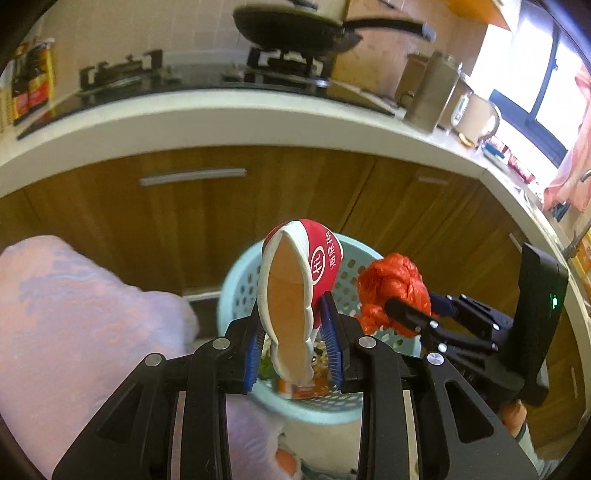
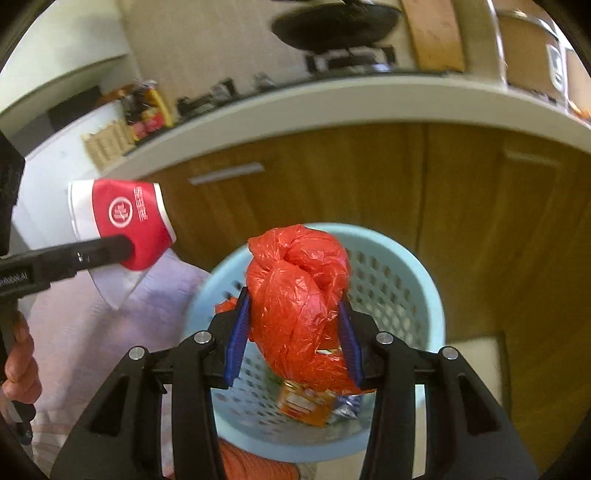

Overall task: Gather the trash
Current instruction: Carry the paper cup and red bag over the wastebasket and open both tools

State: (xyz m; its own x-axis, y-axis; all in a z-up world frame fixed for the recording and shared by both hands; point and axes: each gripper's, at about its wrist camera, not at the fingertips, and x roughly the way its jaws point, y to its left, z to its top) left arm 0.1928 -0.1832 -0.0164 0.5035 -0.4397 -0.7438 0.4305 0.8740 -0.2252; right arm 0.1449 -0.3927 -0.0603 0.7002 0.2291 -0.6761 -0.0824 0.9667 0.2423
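- The kitchen counter (image 1: 229, 110) curves across the back with a pale edge; wooden cabinet doors (image 1: 207, 221) run beneath it, and a gas hob (image 1: 207, 74) with a dark frying pan (image 1: 295, 29) sits on top.
- A pale blue perforated waste basket (image 2: 402, 280) stands on the floor in front of the cabinets, with an orange packet (image 2: 306, 402) and other wrappers already at its bottom.
- A pale lilac cloth or garment (image 1: 74, 314) fills the lower left of the left wrist view; I cannot tell what it is.
- The right claw (image 2: 293, 339) is clamped on a crumpled red plastic bag (image 2: 295, 295), which hangs right over the basket's mouth.
- The left claw (image 1: 293, 339) is clamped on a flattened red-and-white paper cup (image 1: 295, 273), held upright just beside the bag, over the basket's left edge.
- The step in hand appears to be the drop. Done well, both loads should be centred over the opening, not the rim, before either grip is loosened.
- The cup looks less well placed; bringing it inward first would help. The bag is light and may cling to a pad, so spreading that claw wide seems wise.
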